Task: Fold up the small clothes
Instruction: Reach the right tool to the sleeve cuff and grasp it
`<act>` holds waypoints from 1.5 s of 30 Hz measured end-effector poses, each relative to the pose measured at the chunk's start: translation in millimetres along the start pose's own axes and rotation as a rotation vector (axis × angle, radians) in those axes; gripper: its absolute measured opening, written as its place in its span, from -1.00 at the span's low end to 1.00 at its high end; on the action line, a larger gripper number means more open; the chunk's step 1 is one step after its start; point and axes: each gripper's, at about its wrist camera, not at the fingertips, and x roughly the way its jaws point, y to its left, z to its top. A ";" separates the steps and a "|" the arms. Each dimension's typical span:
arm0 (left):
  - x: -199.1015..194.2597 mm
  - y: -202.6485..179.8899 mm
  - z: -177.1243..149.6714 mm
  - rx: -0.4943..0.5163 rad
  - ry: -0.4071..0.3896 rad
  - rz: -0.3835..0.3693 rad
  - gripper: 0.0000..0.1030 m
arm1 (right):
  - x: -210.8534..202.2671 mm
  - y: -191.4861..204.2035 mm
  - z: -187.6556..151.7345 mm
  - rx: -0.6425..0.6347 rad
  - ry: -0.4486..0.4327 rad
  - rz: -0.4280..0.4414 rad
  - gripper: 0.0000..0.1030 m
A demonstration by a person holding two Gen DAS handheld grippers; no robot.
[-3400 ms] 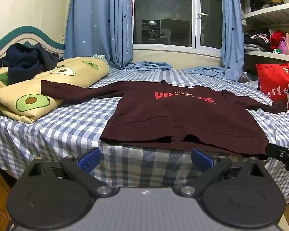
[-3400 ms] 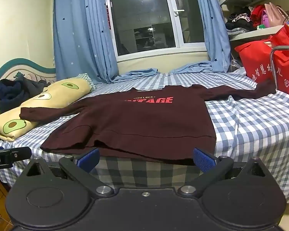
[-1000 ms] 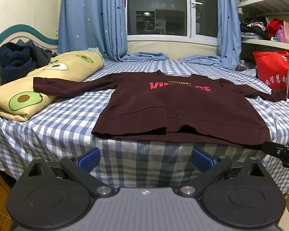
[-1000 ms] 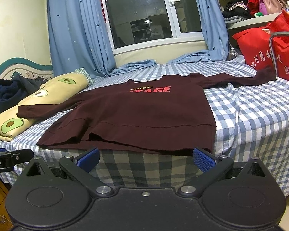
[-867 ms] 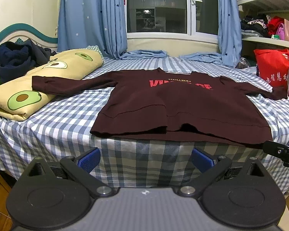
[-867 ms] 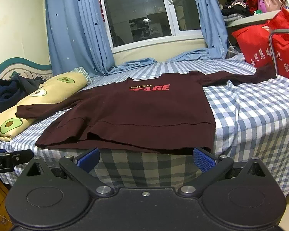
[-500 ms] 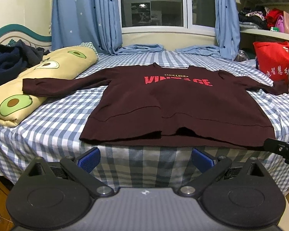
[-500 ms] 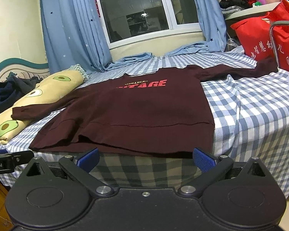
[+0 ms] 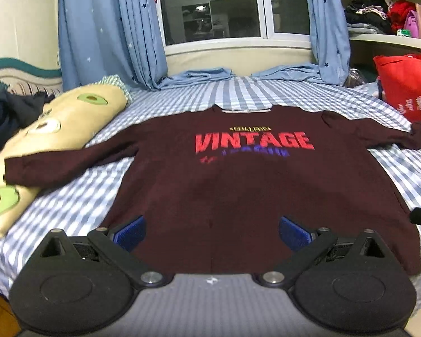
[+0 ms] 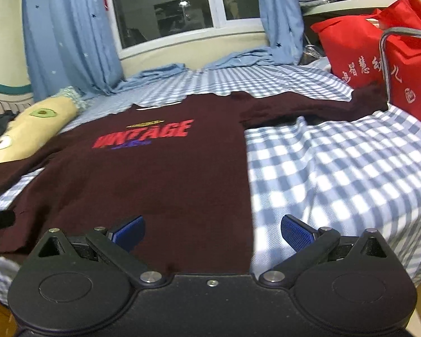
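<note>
Both grippers hung low over the near hem, jaws wide apart, holding nothing: left gripper above the hem's middle, right gripper straddling the hem's right corner. One maroon sweatshirt lay flat on the checked bed, both sleeves spread; bare sheet lay open to the right, one avocado pillow at left

both looking forward low over the near bed edge toward the window. left wrist centred close above the sweatshirt hem; right wrist nearer its right side. shared: sweatshirt, curtains, avocado pillow.
</note>
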 end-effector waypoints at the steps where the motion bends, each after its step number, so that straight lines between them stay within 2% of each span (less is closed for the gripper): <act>1: 7.2 -3.1 7.2 0.000 0.000 0.011 0.99 | 5.5 -4.8 4.6 0.001 0.001 -0.013 0.99; 10: 70.8 -27.5 46.8 -0.017 0.011 0.004 0.99 | 56.4 -44.1 33.9 0.022 0.042 -0.096 0.99; 19: 118.8 -65.3 49.7 -0.024 0.062 -0.064 0.99 | 91.6 -74.7 56.9 0.026 0.039 -0.151 0.99; 25: 141.1 -84.9 48.3 -0.043 0.129 -0.068 0.99 | 103.4 -88.9 64.1 0.022 -0.015 -0.141 0.99; 32: 152.1 -89.0 45.3 -0.054 0.161 -0.065 0.99 | 112.6 -111.7 75.7 -0.028 -0.076 -0.227 0.99; 38: 155.1 -86.5 42.5 -0.067 0.175 -0.074 0.99 | 114.6 -150.4 99.9 -0.049 -0.232 -0.298 0.99; 42: 155.9 -86.4 40.3 -0.065 0.182 -0.079 0.99 | 121.9 -180.9 118.9 -0.024 -0.254 -0.307 0.99; 45: 157.6 -85.0 35.1 -0.061 0.188 -0.089 0.99 | 133.3 -203.3 125.3 -0.006 -0.250 -0.257 0.99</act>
